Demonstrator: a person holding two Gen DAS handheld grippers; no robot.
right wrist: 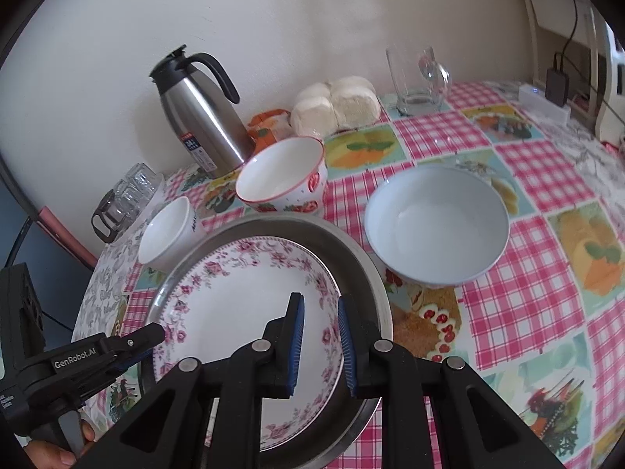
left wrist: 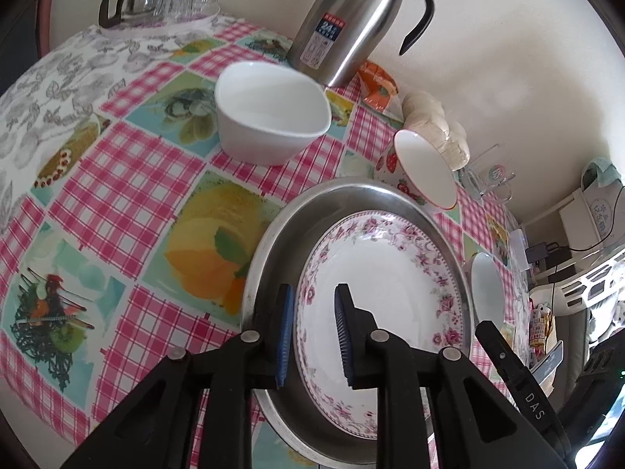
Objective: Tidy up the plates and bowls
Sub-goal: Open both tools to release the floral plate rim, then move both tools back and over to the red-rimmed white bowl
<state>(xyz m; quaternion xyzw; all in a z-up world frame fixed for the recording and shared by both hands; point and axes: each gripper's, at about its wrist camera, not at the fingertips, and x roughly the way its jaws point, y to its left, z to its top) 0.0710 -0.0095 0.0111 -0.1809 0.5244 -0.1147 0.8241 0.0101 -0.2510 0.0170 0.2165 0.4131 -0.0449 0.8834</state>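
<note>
A person's two hand-held grippers straddle opposite rims of a white ceramic plate with a pink floral border, which lies inside a round stainless-steel pan near the front edge of a bench covered in a pink-checked, fruit-printed oilcloth. The left hand-held gripper has its blue pads either side of the plate's rim with a slight gap showing, so it appears not to be clamping. The right hand-held gripper stands the same way at the far rim, jaws narrow but seemingly not pressing.

Three bowls wait around the pan: a plain white bowl toward the back edge, a strawberry-patterned bowl with a red rim just behind the pan, and a pale blue-white wide bowl just beside it on the right. A brushed-steel vacuum jug with a black handle stands against the wall.

The risk here is a loose hold. A glazed rim between narrow pads could slip if one side lifts first, dropping the plate back onto the metal pan or tipping it. The strawberry bowl sits close enough to be knocked by a swinging plate edge.
</note>
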